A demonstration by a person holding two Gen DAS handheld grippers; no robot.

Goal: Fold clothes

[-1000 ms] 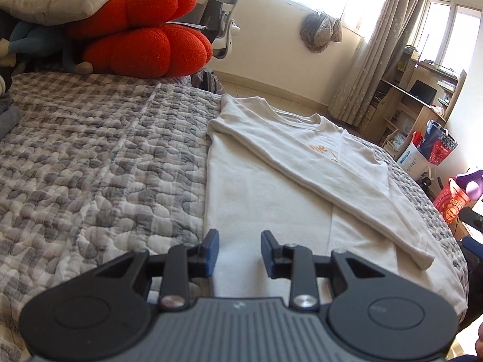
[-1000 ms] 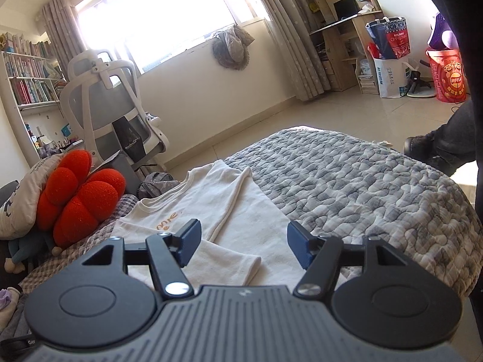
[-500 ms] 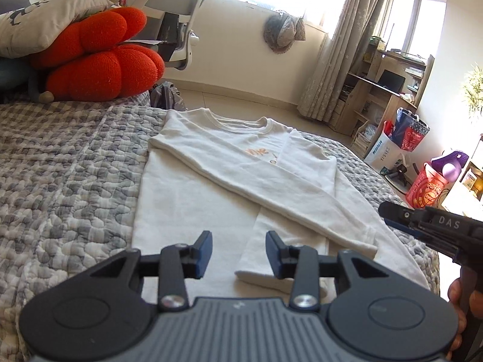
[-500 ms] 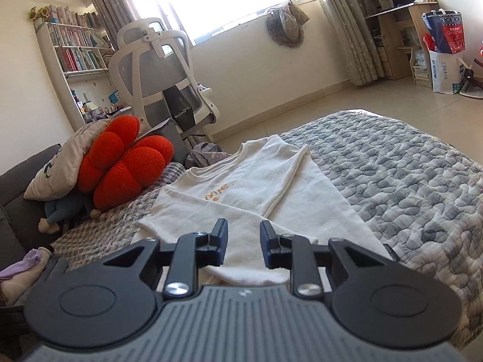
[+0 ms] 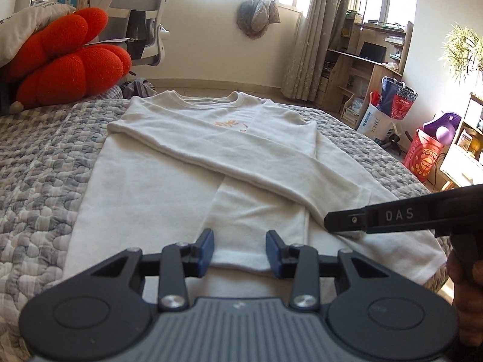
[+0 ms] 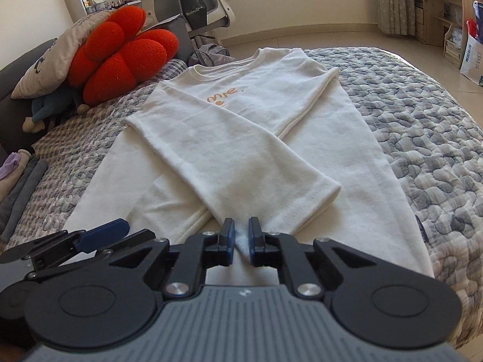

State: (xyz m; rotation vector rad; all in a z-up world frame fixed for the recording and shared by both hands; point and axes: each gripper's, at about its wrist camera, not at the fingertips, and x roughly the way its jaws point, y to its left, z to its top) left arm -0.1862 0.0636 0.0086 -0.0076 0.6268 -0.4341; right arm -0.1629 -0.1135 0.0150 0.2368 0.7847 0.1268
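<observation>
Lying flat along the bed (image 6: 422, 126) with sleeves crossed, the soft, light sweatshirt (image 6: 241, 138) wants lifting at its near-edge hem, where the right gripper (image 6: 241, 236) pinches fabric and the left gripper (image 5: 240, 252) hovers spread.

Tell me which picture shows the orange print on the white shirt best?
The right wrist view: the orange print lies unobstructed there, its letter-like marks distinct. In the left wrist view the orange print is fainter, foreshortened and partly covered by a folded sleeve.
</observation>
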